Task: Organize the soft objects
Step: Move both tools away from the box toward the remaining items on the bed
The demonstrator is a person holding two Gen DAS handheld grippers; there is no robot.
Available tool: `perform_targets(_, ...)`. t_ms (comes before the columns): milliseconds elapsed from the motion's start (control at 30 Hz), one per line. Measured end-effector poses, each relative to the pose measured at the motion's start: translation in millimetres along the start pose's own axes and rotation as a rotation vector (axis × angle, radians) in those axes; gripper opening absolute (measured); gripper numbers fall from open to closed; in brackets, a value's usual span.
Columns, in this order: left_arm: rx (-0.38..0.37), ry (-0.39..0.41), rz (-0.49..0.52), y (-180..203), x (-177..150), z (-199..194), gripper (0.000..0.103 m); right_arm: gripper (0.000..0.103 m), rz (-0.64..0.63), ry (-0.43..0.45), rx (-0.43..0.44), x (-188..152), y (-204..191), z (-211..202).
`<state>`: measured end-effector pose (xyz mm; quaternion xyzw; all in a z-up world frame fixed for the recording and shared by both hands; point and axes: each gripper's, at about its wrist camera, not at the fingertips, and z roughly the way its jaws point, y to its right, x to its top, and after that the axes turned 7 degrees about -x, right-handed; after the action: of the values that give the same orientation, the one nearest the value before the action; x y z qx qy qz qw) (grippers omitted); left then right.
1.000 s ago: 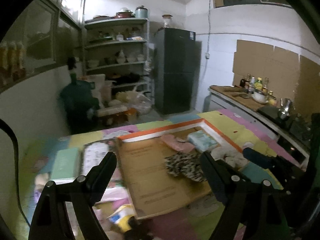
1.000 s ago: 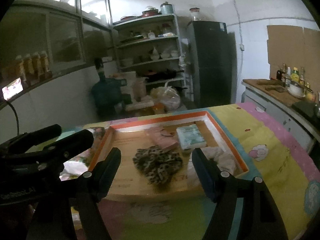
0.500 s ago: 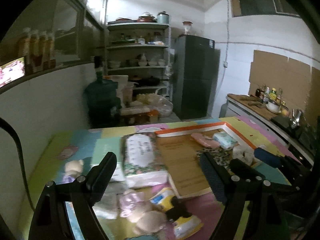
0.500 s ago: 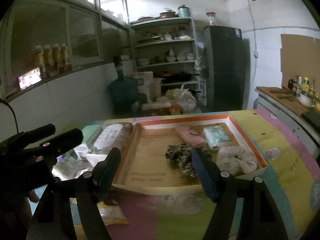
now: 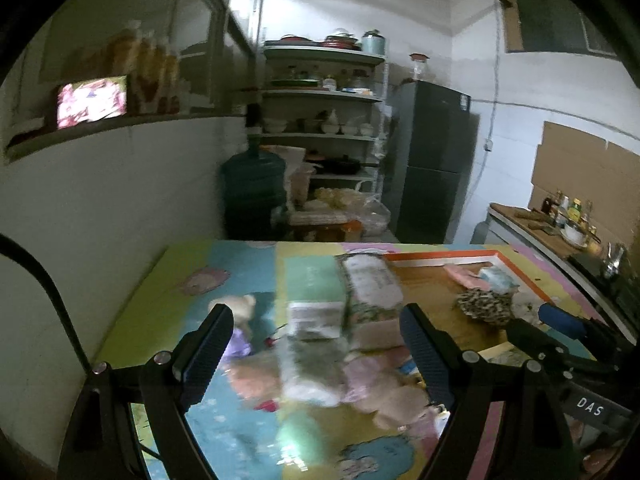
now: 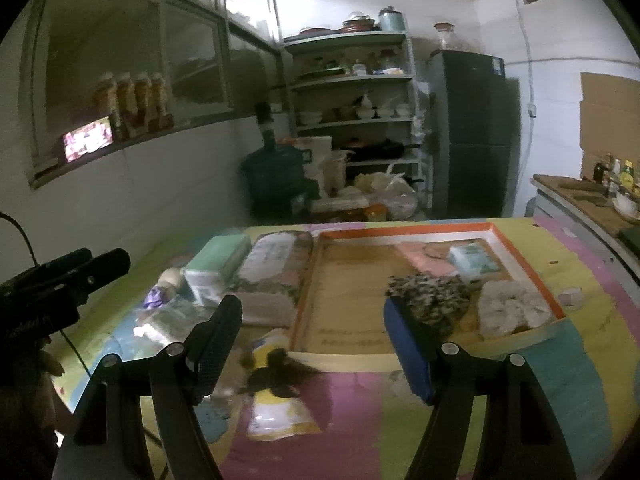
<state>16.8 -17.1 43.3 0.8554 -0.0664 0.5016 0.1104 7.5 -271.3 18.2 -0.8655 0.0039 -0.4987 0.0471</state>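
Hovering both tools over the patchwork play mat [image 6: 592,364], you carry nothing yet: the left gripper [image 5: 316,354] has its jaws spread wide above the loose pile, and the right gripper [image 6: 310,346] stands just as wide, with only mat and box edge showing between its fingers.

The sorted goods lie in the shallow cardboard box with the orange rim [image 6: 408,229]: a leopard-print fabric piece [image 6: 430,296] near the middle, a fluffy white item [image 6: 512,308] at the near right corner, a pink pouch [image 6: 426,258] and a pale tissue pack [image 6: 474,260] toward the far side. They are spaced apart, probably so each stays easy to reach.

What is left sits on the mat left of the box: a floral wet-wipe pack [image 5: 370,280] beside a green pack [image 5: 312,284], a small plush doll in purple [image 5: 240,320], and a blurred heap of pinkish soft things [image 5: 384,384] right under your left tool.

Your left jaws already frame that heap, so it looks like the next pick; the blur hides which piece sits on top, so choose one with a clear edge.
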Motion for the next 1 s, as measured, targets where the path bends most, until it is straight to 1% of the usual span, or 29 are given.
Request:
perform_targets(300, 0.033, -0.026, -0.079, -55, -19, -4, 0.086, 0.075, -0.042, -0.063, 0.062, -10, -39, 19)
perform_targets(433, 0.012, -0.041, -0.095, -72, -29, -2, 0.086, 0.075, -0.062, -0.09, 0.079, -14, -54, 29)
perform_targets(600, -0.038, -0.079, -0.076, -74, -40, 6, 0.086, 0.075, -0.07, -0.123, 0.095, -19, -66, 40)
perform_targets(767, -0.071, -0.126, -0.048, -71, -52, 18, 0.086, 0.075, -0.072, -0.15, 0.094, -22, -70, 48)
perform_targets(900, -0.107, -0.17, -0.059, -68, -62, 29, 0.086, 0.075, -0.078, -0.165, 0.096, -27, -72, 52)
perform_targets(1000, -0.118, -0.197, -0.066, -66, -70, 37, 0.086, 0.075, -0.081, -0.174, 0.097, -28, -73, 55)
